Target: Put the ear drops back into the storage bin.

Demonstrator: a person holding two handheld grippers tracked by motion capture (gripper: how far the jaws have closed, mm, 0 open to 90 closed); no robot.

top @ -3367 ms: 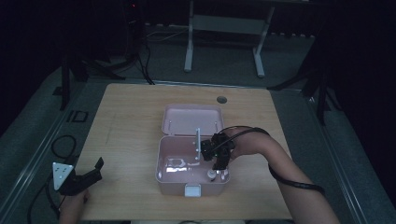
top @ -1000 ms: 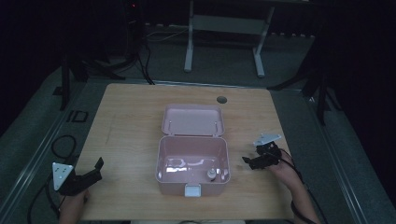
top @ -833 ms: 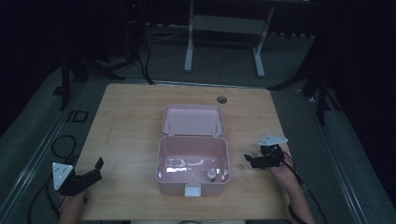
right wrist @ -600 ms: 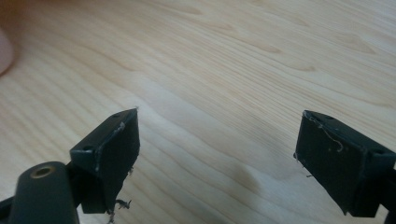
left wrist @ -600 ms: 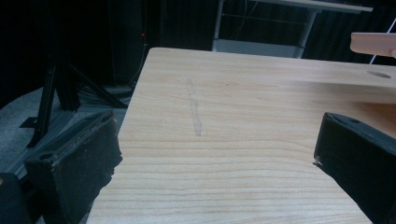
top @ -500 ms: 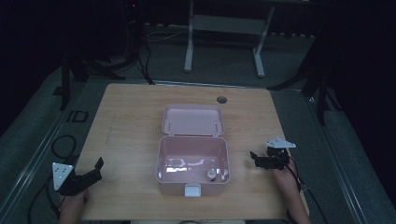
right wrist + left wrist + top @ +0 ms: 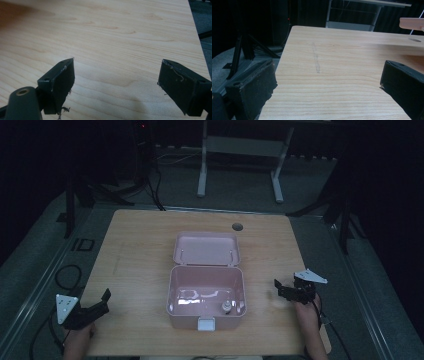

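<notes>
A pink box (image 7: 206, 296) stands open at the table's middle front, its lid (image 7: 206, 249) leaning back. Small items lie inside it, among them a little round object (image 7: 226, 307) near the front right. My right gripper (image 7: 284, 290) hovers over the table to the right of the box, jaws wide open and empty; in the right gripper view its gripper (image 7: 116, 82) frames bare wood. My left gripper (image 7: 95, 307) rests at the table's front left corner, open and empty; in the left gripper view its gripper (image 7: 327, 80) looks along the table, with the box's lid edge (image 7: 412, 23) at the far right.
The wooden table (image 7: 135, 250) has a round cable hole (image 7: 237, 226) behind the box. A faint scratch (image 7: 315, 60) marks the wood ahead of the left gripper. Beyond the table stand a white desk frame (image 7: 240, 165) and dark stands on grey floor.
The right gripper has come out of the box, where it was with a thin white stick, and has drawn right and toward the front edge, empty. The left gripper has stayed still.
</notes>
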